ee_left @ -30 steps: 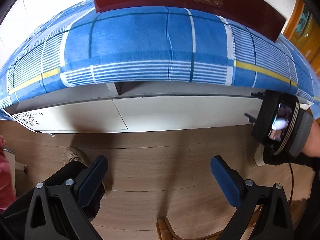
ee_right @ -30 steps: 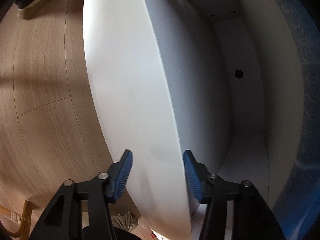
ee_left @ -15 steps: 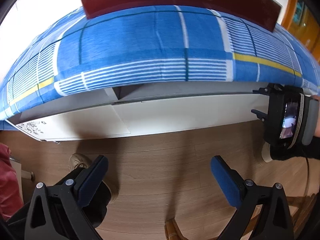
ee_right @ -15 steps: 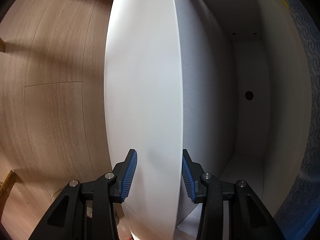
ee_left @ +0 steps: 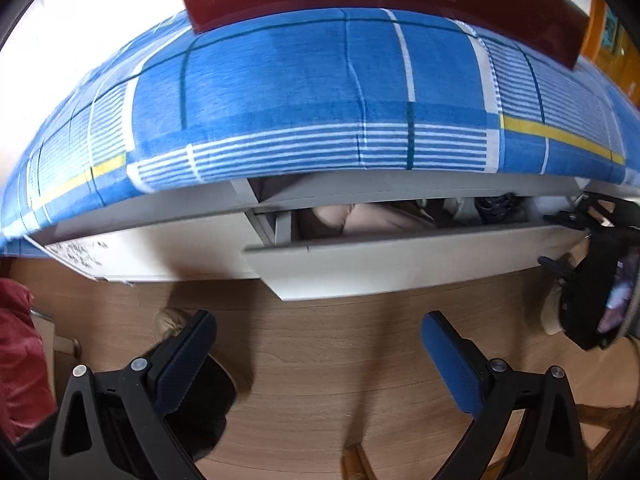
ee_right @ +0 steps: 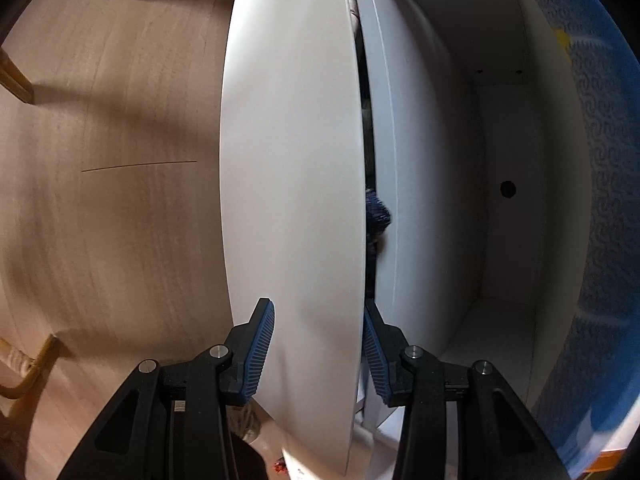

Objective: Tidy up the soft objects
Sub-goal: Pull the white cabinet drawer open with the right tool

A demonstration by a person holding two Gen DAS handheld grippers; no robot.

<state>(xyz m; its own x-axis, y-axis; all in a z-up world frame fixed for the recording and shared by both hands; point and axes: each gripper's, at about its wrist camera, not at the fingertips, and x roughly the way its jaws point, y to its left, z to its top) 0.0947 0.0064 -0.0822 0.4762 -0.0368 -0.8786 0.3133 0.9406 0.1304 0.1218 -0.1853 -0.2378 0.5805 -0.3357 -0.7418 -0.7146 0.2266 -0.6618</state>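
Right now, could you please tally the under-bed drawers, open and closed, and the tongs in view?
open drawer: 1, gripped at its front by the right tongs
closed drawer: 1
tongs: 2, the right tongs and the left tongs, which are open and empty
Total: 4

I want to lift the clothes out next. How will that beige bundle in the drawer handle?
The beige bundle looks rumpled and folded, so probably floppy and likely to sag. It fills the drawer beside dark clothing, so it may snag.
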